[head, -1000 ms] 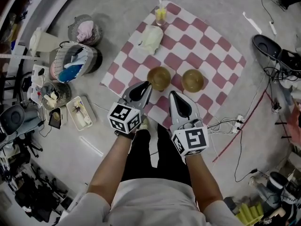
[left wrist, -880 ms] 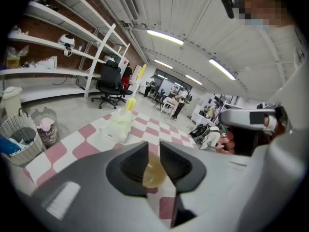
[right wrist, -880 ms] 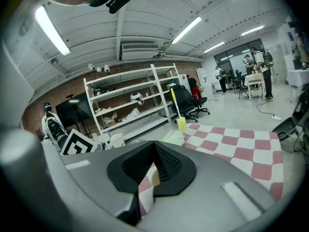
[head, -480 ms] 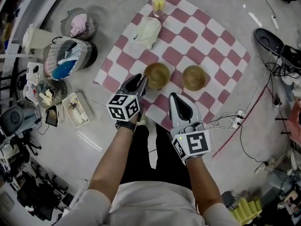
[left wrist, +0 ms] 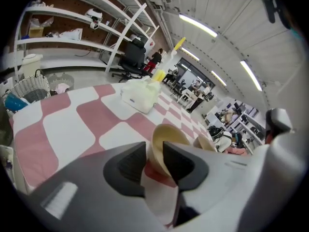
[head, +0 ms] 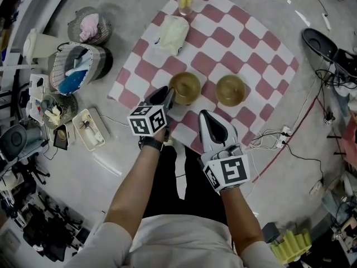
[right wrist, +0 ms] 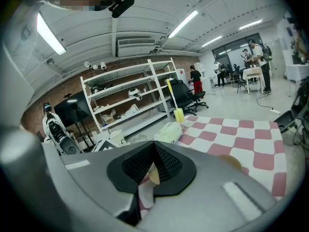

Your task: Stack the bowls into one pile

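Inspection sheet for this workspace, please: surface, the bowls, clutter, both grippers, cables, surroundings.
Surface: red-and-white checked cloth spread on a grey floor.
Job's things: left bowl and right bowl side by side on the cloth, apart, not stacked.
Clutter: pale pouch and yellow cup at the cloth's far end; baskets on the floor off the cloth.
Grippers: left gripper jaws apart, astride the left bowl's rim; right gripper shut, empty, short of the bowls.
Cables: loose cables on the floor right of the cloth.
Surroundings: shelving and an office chair beyond the cloth.
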Action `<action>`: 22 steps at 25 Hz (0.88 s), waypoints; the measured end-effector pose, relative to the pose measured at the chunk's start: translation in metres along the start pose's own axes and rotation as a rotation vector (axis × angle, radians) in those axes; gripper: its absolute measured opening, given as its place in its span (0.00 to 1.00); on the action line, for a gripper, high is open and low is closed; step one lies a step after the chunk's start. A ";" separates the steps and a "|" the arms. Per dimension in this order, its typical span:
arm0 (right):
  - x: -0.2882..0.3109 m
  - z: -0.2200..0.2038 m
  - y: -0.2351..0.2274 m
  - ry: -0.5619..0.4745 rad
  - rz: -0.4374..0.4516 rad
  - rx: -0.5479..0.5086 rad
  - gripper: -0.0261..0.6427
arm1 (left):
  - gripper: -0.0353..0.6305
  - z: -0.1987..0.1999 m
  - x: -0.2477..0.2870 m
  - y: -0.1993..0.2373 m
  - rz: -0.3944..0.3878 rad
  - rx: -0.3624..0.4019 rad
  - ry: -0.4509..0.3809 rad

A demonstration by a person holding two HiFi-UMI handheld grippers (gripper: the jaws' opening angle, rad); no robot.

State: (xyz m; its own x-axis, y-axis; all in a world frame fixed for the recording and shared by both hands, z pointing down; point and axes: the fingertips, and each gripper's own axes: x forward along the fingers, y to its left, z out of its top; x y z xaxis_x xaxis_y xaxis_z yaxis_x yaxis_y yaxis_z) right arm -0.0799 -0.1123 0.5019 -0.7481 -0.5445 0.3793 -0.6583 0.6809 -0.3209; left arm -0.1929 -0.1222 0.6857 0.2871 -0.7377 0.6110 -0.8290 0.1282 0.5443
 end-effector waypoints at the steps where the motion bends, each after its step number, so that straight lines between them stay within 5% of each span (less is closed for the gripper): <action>1: 0.000 0.001 -0.001 0.002 -0.003 0.001 0.05 | 0.16 -0.002 0.001 0.002 0.007 -0.008 0.006; 5: -0.005 0.002 -0.005 0.000 -0.014 0.008 0.05 | 0.06 -0.004 0.003 0.005 0.027 -0.024 0.014; 22: -0.048 0.036 -0.051 -0.095 -0.136 0.147 0.05 | 0.06 0.002 -0.017 -0.058 -0.084 0.060 0.064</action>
State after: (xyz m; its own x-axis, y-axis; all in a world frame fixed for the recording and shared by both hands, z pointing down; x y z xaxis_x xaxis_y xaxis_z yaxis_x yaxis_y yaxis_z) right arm -0.0137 -0.1388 0.4686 -0.6517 -0.6746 0.3467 -0.7535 0.5235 -0.3978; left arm -0.1513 -0.1182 0.6423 0.3856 -0.7000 0.6011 -0.8274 0.0260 0.5611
